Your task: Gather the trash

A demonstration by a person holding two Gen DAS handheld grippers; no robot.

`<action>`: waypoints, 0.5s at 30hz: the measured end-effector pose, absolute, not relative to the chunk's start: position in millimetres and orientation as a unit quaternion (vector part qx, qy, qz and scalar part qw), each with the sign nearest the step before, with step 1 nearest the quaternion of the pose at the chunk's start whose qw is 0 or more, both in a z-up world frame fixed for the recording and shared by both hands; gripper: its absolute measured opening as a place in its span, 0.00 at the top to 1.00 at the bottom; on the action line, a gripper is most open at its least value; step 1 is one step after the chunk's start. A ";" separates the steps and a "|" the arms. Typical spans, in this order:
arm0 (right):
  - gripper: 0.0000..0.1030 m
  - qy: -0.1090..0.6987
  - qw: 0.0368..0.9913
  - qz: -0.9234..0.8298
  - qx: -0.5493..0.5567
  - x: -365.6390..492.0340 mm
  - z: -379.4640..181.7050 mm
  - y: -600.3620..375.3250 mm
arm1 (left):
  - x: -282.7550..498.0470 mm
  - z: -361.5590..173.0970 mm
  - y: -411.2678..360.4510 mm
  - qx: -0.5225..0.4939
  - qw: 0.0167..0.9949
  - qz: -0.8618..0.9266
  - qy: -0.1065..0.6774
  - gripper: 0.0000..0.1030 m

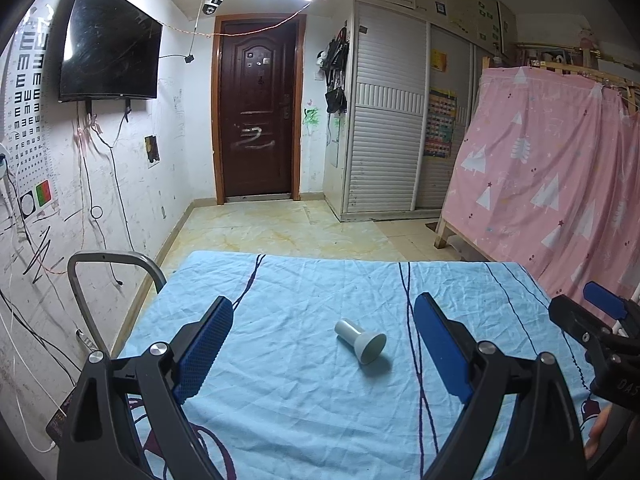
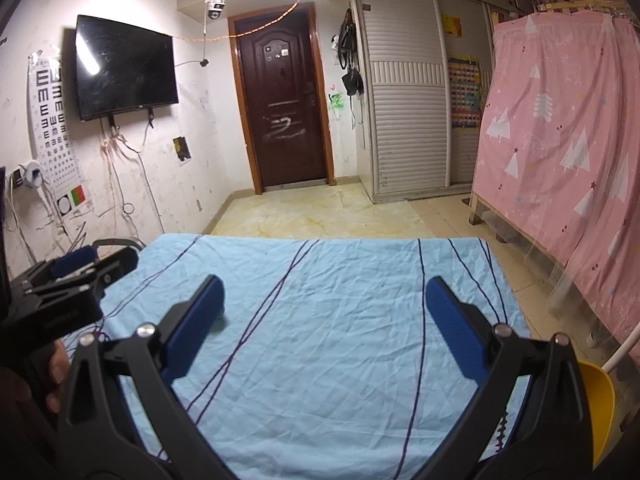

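I read rows of "E" on the eye chart (image 2: 54,120); my right gripper (image 1: 618,364) seems marked "DAS".

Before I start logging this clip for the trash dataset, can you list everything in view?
Funnel-shaped piece: one, white, lying on its side on the sheet, between the left claw's fingers in view.
Sheet: one, light blue with dark lines, covering the table.
Scoop: one, yellow, at the sheet's right edge.
Television: one, black, wall-mounted left.
Eye chart: one, white, left of the television.
Door: one, dark brown, far wall.
Curtain: one, pink with trees, right.
Left claw: open, empty.
Right claw: open, empty.
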State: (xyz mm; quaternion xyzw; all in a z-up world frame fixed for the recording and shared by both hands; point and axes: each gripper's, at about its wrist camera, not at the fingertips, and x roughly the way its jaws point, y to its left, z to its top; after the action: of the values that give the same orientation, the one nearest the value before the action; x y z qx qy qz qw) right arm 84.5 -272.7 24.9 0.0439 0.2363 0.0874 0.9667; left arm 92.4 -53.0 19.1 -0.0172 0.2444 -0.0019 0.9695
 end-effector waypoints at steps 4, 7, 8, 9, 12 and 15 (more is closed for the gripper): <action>0.06 0.237 0.967 0.088 0.043 85.9 24.8 -267.4 | 93.7 17.8 -48.7 -0.019 0.969 0.003 0.248 0.19; 0.06 0.238 0.966 0.090 0.043 86.4 23.7 -265.5 | 93.4 16.6 -45.3 -0.019 0.968 0.007 0.249 0.19; 0.06 0.238 0.966 0.091 0.043 86.6 23.4 -264.1 | 93.6 16.8 -44.7 -0.019 0.968 0.008 0.249 0.19; 0.06 0.238 0.966 0.091 0.042 86.7 23.8 -263.3 | 93.4 16.8 -43.3 -0.020 0.968 0.009 0.249 0.19; 0.06 0.239 0.966 0.093 0.040 87.0 23.3 -258.7 | 93.3 16.5 -39.8 -0.021 0.968 0.013 0.249 0.19; 0.06 0.239 0.966 0.094 0.038 86.9 22.5 -257.3 | 92.3 16.2 -37.7 -0.021 0.968 0.016 0.249 0.19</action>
State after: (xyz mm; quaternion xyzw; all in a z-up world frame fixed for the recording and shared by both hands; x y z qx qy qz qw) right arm 86.9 -257.3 22.5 0.0385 0.2393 0.0941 0.9656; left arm 92.3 -37.7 16.2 -0.0214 0.2488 0.0162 0.9682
